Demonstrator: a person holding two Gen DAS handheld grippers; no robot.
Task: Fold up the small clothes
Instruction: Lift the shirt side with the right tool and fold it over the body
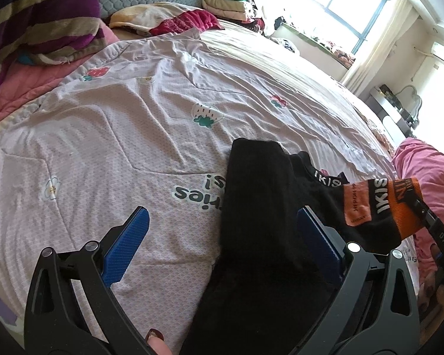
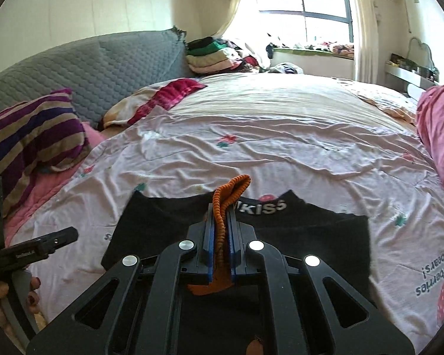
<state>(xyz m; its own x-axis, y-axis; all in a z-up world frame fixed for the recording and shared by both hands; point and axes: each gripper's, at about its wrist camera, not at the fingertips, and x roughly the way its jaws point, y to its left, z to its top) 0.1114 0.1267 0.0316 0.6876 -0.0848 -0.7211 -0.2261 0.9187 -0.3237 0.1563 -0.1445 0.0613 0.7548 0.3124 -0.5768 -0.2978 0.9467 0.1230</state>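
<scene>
The briefs [image 2: 168, 222] are light, limp knit; right tongs [image 2: 221, 207] clench the orange waistband [image 2: 233, 188], left tongs [image 1: 222, 224] released.

Most of the bed [image 2: 281, 109] lies open: the pale printed sheet [image 1: 118, 124] spreads flat, if wrinkled, ahead of both grippers and out to the far edge, with nothing standing on that stretch. The black garment [image 2: 168, 222] covers the near middle of the sheet. To the left, a striped blanket [image 2: 29, 136] is heaped against the grey quilted headboard [image 2: 88, 68], with a red-and-cream pillow [image 2: 159, 97] beside it. On the right edge a pink bundle [image 2: 438, 136] rises above the sheet. A stack of folded clothes [image 2: 210, 54] fills the far corner by the window.
</scene>
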